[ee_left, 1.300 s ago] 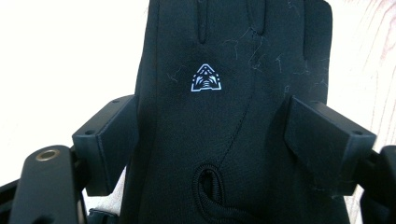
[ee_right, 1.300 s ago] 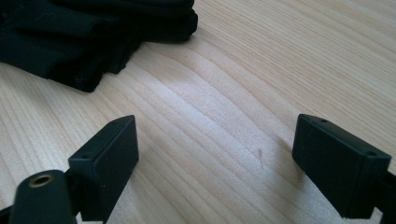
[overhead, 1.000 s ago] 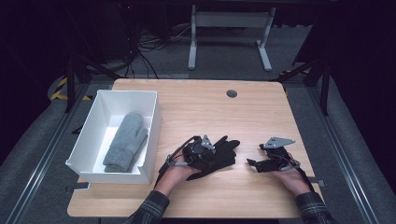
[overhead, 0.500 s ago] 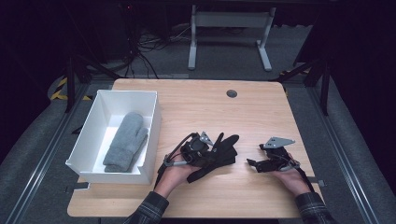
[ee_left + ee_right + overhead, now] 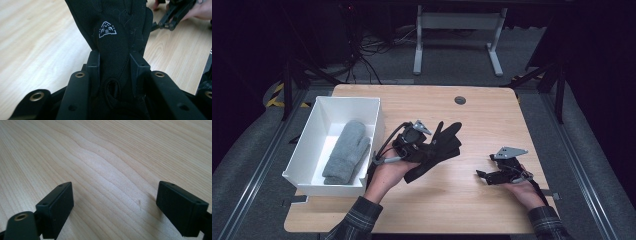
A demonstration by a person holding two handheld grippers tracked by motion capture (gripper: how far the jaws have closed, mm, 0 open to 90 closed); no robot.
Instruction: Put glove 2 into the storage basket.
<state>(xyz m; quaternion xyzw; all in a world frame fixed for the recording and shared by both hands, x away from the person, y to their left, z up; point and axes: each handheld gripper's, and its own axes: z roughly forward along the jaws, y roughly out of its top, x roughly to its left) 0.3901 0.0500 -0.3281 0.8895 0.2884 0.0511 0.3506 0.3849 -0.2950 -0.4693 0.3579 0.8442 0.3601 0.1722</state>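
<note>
Black glove [image 5: 439, 150] lifted off table by left tool [image 5: 115, 62], its fingertips cut off

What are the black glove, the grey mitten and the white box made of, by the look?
Black glove: soft matte knit or fleece, probably synthetic; lint and stray fibres show, with a printed white logo. Grey mitten: thick fuzzy fabric, likely wool or fleece; the weave is too small to tell. White box: smooth, thin, straight walls; plastic or coated card, cannot tell which.

black glove [image 5: 439, 150]: 1
grey mitten [image 5: 346, 158]: 1, inside box
white box [image 5: 373, 122]: 1, left of glove
grippers: 2, left [image 5: 424, 145], right [image 5: 484, 176]
</note>
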